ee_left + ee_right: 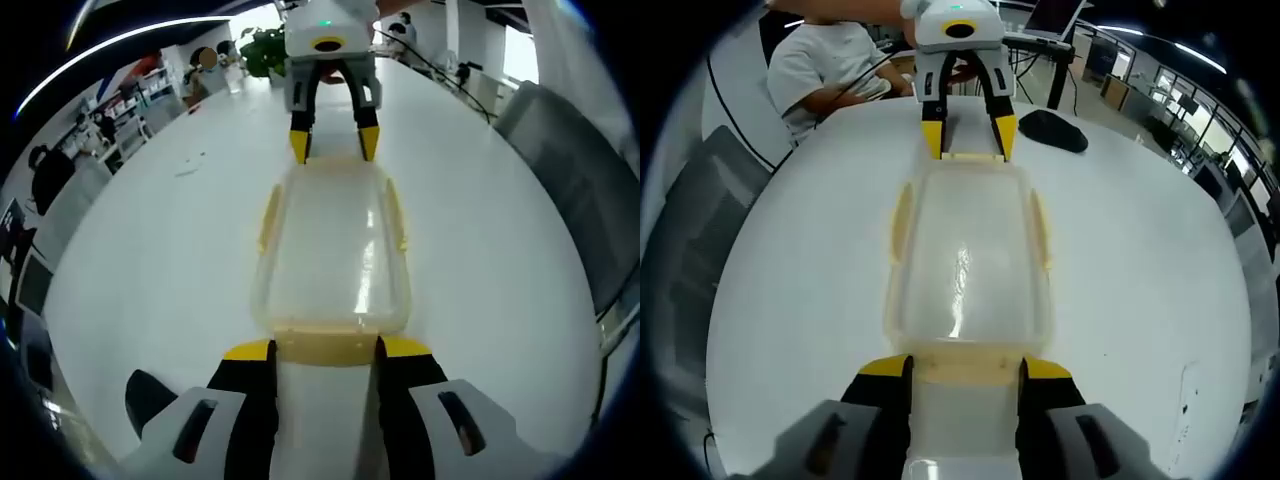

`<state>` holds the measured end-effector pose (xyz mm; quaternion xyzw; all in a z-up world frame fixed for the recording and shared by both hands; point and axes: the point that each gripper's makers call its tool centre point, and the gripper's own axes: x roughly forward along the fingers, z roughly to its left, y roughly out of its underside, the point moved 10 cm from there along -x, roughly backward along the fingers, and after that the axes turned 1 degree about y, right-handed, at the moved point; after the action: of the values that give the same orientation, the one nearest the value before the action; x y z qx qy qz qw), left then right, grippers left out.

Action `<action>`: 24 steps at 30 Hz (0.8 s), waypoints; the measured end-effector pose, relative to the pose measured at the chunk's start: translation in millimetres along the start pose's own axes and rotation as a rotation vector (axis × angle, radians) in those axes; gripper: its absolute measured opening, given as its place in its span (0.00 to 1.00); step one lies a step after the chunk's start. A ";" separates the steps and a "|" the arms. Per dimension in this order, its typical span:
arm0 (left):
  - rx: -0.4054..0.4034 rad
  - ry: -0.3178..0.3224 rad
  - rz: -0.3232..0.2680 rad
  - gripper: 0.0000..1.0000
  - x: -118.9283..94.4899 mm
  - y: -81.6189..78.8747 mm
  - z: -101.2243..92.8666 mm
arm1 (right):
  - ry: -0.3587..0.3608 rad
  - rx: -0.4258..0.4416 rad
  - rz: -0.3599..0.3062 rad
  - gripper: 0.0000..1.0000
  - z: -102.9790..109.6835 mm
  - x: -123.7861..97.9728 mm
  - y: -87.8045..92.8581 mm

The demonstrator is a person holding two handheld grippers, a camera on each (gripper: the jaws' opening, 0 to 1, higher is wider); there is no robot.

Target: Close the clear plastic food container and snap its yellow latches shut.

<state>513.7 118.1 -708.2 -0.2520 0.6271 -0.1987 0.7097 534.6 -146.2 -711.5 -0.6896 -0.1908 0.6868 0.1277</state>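
Clear plastic food container [335, 255] lying lengthwise on the white table [180, 250], lid already down, one gripper at each short end; left gripper [325, 350] with jaws spread to either side of the near yellow end latch [325, 347], tips level with it but not pinching; right gripper [966, 369] likewise parted astride the opposite end latch [966, 372]; seen across the box in the left gripper view, that right gripper standing with tips apart at the far end; side latches [269, 216] flared slightly outward along the long edges, apparently not yet snapped. Judged as the latching step, closing done; next move likely calling for pressing each end latch down and inward until it seats, both ends together so the box stays put, then attention to the long sides. Black object [1053, 130] and a seated person [830, 65] beyond the table, well apart from the work.
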 end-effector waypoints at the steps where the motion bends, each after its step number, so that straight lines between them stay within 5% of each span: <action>1: 0.003 -0.001 0.003 0.37 -0.3 -0.5 -0.5 | 0.000 -0.001 0.001 0.38 0.3 0.1 -0.2; 24: 0.019 0.024 0.028 0.37 1.2 -1.6 -0.1 | -0.013 -0.004 0.099 0.38 -1.7 2.4 -9.1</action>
<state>513.7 116.1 -708.2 -0.2341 0.6371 -0.1974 0.7073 535.4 -136.8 -709.6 -0.6939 -0.1588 0.6965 0.0909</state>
